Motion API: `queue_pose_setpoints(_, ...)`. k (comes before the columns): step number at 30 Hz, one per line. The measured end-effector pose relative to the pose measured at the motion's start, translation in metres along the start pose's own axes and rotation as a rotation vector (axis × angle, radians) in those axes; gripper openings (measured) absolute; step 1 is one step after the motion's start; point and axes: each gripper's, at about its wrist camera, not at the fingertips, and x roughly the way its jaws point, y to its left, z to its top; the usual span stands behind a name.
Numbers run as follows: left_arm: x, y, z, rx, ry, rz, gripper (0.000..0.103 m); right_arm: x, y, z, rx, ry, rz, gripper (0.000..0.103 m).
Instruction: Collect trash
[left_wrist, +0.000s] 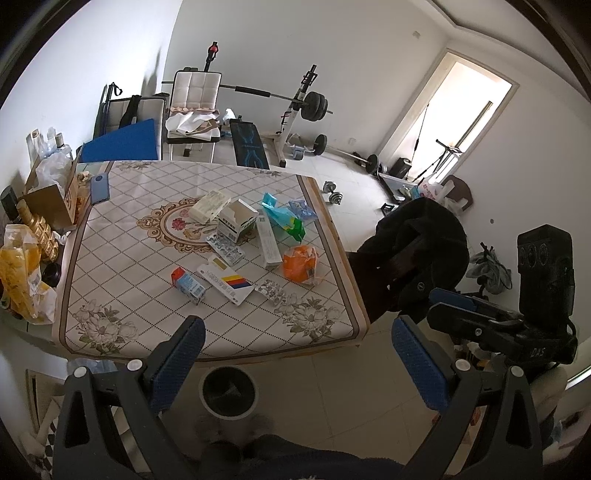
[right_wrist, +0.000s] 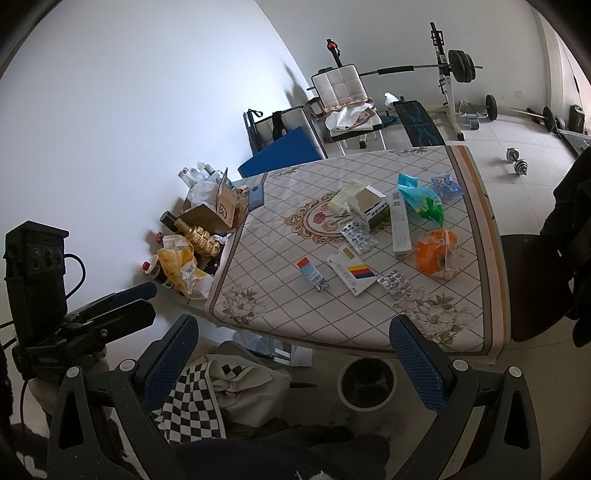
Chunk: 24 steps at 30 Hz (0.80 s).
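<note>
While both jaws are gaping empty, the left gripper and right gripper are hovering before the littered table, above the bin.

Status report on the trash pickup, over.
Left gripper open, empty. Right gripper open, empty. Trash on table untouched; bin on the floor below. Nothing blocking.

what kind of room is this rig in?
Probably a spare room at home used as a gym: a barbell on a white rack, a chrome dumbbell on the tiled floor, and a table with a floral quilted cover strewn with packaging.
</note>
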Motion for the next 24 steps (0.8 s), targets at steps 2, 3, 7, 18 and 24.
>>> queue_pose_setpoints(2, -0.0013, 0.0004, 0.0001, 0.004, -0.001, -0.001, 0.103, -0.0001, -0.0001, -0.0003, 0.001, 0.0, 0.0, 0.103)
queue_pose_setpoints(3, -0.0014, 0.0003, 0.0004, 0.004, 0.0, -0.002, 0.103, 0.0007, 0.0018, 0.0001, 0.001, 0.001, -0.001, 0.103)
queue_pose_setpoints(7, -0.0033, -0.0008, 0.0013, 0.013, 0.002, -0.005, 0.103, 0.001, 0.0028, -0.0007, 0.0, -0.001, -0.001, 0.103)
queue_pose_setpoints(18, -0.0046, -0.0038, 0.003, 0.021, 0.001, -0.01, 0.103, 0.0008, 0.0042, -0.0005, -0.001, -0.003, 0.001, 0.103)
queue_pose_setpoints(24, -0.0044, -0.0048, 0.0032, 0.02, 0.0, -0.009, 0.103, 0.0007, 0.0043, -0.0004, -0.001, -0.003, 0.0, 0.103)
